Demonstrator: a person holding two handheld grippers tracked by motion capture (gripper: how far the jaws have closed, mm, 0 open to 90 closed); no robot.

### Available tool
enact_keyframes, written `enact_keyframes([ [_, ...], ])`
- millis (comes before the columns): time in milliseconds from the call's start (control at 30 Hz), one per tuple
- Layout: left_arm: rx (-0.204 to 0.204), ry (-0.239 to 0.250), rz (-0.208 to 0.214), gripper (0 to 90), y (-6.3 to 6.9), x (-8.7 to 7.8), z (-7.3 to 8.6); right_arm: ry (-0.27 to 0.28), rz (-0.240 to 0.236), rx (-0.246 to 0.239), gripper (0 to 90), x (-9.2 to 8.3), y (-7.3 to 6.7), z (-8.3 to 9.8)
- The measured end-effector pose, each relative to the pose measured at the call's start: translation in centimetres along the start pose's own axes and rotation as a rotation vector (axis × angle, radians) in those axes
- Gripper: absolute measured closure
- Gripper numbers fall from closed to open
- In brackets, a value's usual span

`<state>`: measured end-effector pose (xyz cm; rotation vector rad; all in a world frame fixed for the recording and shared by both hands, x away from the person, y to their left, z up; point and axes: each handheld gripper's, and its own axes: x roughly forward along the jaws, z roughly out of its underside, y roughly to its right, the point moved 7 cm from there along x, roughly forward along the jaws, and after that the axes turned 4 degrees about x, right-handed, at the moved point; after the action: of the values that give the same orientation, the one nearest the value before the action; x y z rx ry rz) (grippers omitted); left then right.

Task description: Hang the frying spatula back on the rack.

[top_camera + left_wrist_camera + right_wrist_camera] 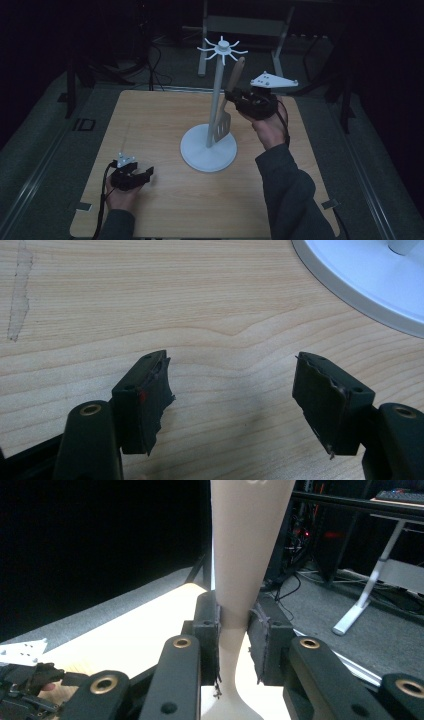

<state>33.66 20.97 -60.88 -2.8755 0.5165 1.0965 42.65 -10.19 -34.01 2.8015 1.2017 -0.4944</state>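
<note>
While the left gripper (145,174) is resting with its 2 jaws spread on the table (165,125) near the white stand (209,145), the right gripper (234,96) is pinching the spatula (227,102) just beside the stand's pole.

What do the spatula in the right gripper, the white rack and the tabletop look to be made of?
Spatula: a slotted blade with a grey sheen, probably metal, on a smooth tan handle that looks like wood, clamped in the right gripper.
Rack: uniformly white and matt, plastic or painted metal.
Tabletop: pale wood grain, possibly laminate.
</note>
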Motion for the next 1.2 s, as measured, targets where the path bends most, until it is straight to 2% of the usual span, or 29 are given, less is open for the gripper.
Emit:
enact_keyframes([
  [500, -0.001, 0.002, -0.001, 31.4, 0.0, 0.0, 0.0, -0.040, -0.001, 0.001, 75.2, 1.0, -0.1, 0.0],
  [800, -0.003, 0.005, 0.001, 31.4, -0.1, -0.1, -0.1, -0.042, 0.011, 0.003, 74.8, 1.4, -0.1, 0.1],
  [900, -0.002, 0.005, 0.000, 31.4, 0.0, -0.1, -0.1, -0.028, 0.009, 0.014, 73.6, 1.3, 0.0, 0.3],
  [1067, -0.002, 0.004, 0.000, 31.3, 0.0, -0.1, 0.0, -0.008, 0.003, 0.015, 59.5, 0.6, 0.0, 0.1],
  [1200, 0.000, 0.003, 0.000, 31.4, 0.0, -0.1, 0.0, -0.003, 0.028, 0.006, 49.5, 0.2, 0.0, 0.1],
])
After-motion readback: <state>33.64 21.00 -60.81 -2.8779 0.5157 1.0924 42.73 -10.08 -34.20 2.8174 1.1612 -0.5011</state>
